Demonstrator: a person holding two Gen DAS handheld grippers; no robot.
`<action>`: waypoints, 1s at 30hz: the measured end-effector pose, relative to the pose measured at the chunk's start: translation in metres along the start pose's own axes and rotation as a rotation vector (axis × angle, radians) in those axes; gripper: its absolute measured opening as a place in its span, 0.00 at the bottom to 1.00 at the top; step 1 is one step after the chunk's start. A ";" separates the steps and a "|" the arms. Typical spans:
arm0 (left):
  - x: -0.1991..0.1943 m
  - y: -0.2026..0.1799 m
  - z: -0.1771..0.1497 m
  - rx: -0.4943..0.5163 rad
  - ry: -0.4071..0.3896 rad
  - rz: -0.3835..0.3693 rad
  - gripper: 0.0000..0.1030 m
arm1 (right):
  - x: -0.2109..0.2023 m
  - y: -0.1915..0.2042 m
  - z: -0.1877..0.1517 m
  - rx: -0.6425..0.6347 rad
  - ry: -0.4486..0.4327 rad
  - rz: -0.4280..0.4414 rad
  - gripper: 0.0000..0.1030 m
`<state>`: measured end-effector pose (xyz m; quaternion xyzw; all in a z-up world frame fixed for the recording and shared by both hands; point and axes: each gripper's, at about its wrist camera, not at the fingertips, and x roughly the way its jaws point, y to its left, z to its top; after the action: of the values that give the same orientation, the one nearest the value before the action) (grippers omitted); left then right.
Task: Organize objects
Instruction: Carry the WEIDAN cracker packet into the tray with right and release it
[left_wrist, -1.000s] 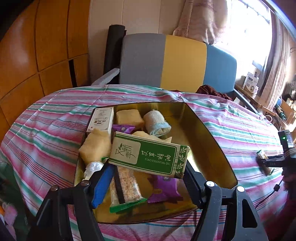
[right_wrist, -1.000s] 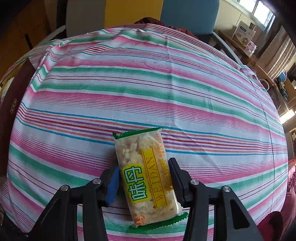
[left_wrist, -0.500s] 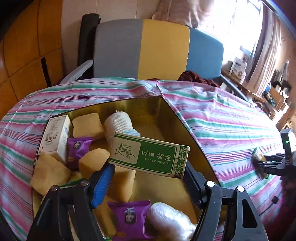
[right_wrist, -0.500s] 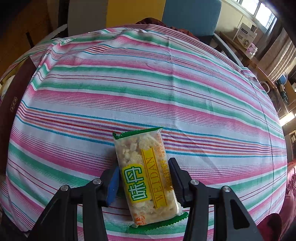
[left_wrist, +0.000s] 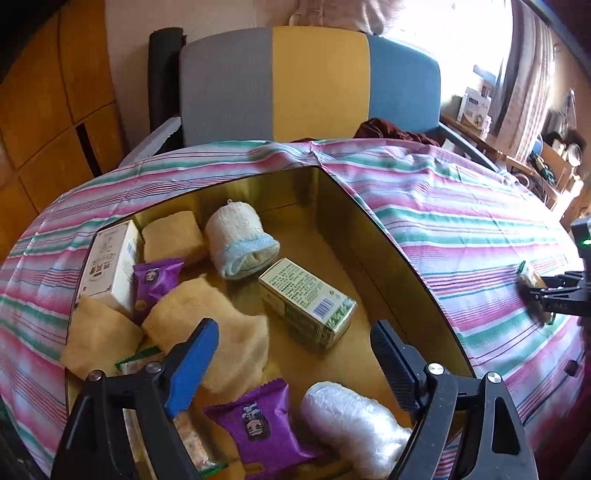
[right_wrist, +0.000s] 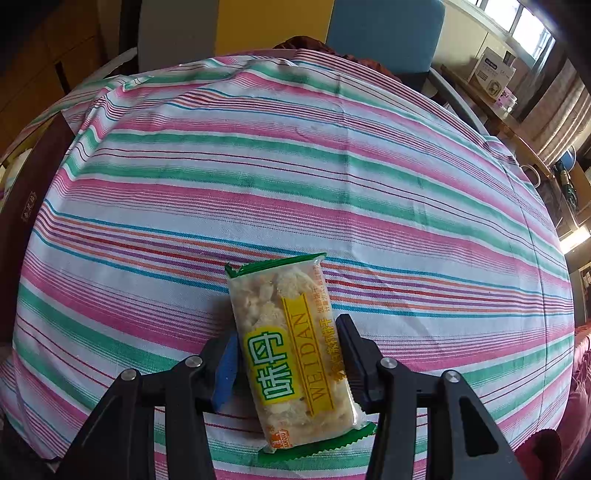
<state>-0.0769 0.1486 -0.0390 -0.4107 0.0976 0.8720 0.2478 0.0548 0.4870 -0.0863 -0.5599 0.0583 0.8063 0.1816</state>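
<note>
My left gripper is open and empty above a gold-lined box on the striped table. The green essential-oil carton lies loose on the box floor just ahead of the fingers. Around it lie a white carton, purple snack packets, yellow sponges, a rolled towel and a plastic-wrapped roll. My right gripper is shut on a yellow-labelled snack bar, low over the tablecloth; it also shows at the right edge of the left wrist view.
The striped tablecloth covers the table. A grey, yellow and blue chair back stands behind the table. The box's dark outer side shows at the left of the right wrist view. Shelves with clutter stand at the far right.
My left gripper has opened and let go of the green carton, which now lies in the box. The right gripper still holds the snack bar in about the same place.
</note>
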 end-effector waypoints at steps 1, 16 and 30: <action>-0.004 0.003 -0.002 -0.013 -0.009 0.002 0.82 | 0.000 0.000 -0.001 -0.001 -0.001 -0.001 0.49; -0.082 0.071 -0.050 -0.170 -0.152 0.154 0.89 | -0.034 0.037 0.017 0.009 -0.068 0.082 0.48; -0.094 0.104 -0.068 -0.273 -0.155 0.206 0.93 | -0.094 0.274 0.065 -0.304 -0.200 0.329 0.49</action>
<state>-0.0340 0.0006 -0.0144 -0.3601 0.0007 0.9269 0.1062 -0.0721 0.2307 -0.0061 -0.4813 0.0086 0.8759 -0.0336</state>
